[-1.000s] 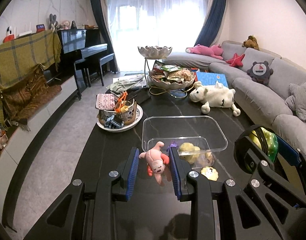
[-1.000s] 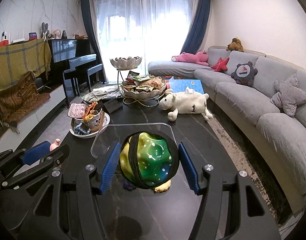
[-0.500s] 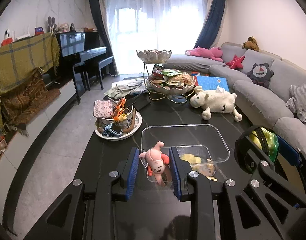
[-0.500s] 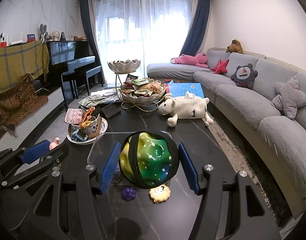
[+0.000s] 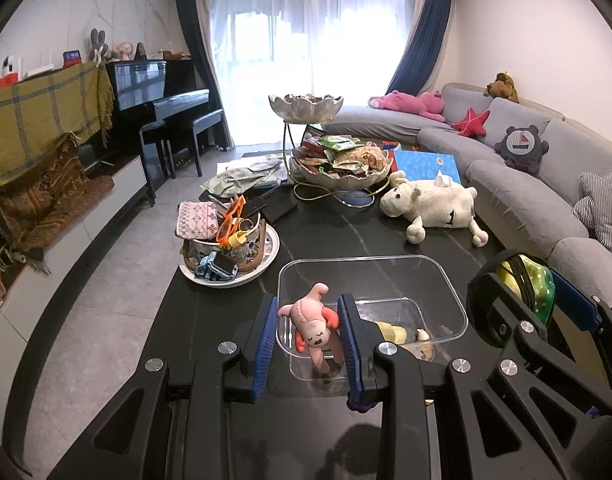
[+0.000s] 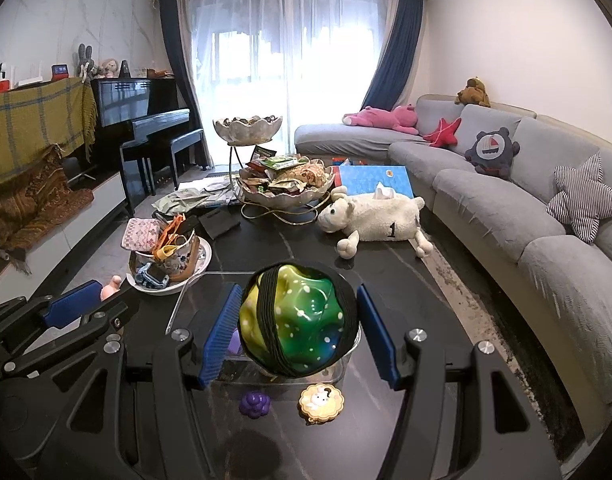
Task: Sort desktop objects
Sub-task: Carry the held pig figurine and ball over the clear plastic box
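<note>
The grey sofa (image 6: 486, 208) curves along the right of the room, its fabric matte and soft; a round navy cushion (image 6: 491, 152) on it carries a sailboat picture, the only marking there; the dark stone-look table (image 5: 338, 236) is glossy with pale veins; on its far side lies a fuzzy white plush sheep (image 6: 380, 220) with a black "1" printed on its flank, the sole legible writing; just left of it stands a two-tier scalloped bowl stand (image 5: 338, 168), the lower bowl heaped with crinkled snack packets whose print is too small to read; nearer, a clear plastic box (image 5: 450, 288) with rounded corners sits mid-table; the left gripper (image 5: 308, 336) is clamped on a rubbery pink figure (image 5: 312, 326) hanging over the box's near left corner; the right gripper (image 6: 300, 332) grips a glossy, bumpy green-and-yellow ball (image 6: 294, 320) with white dots, wrapped in black elastic bands, above the box's near edge; only the right wrist view shows a small purple grape-shaped toy (image 6: 255, 403) and a round cookie-like piece (image 6: 321, 400) with a question mark on it, lying on the table before the box; only the left wrist view shows yellowish items inside the box
</note>
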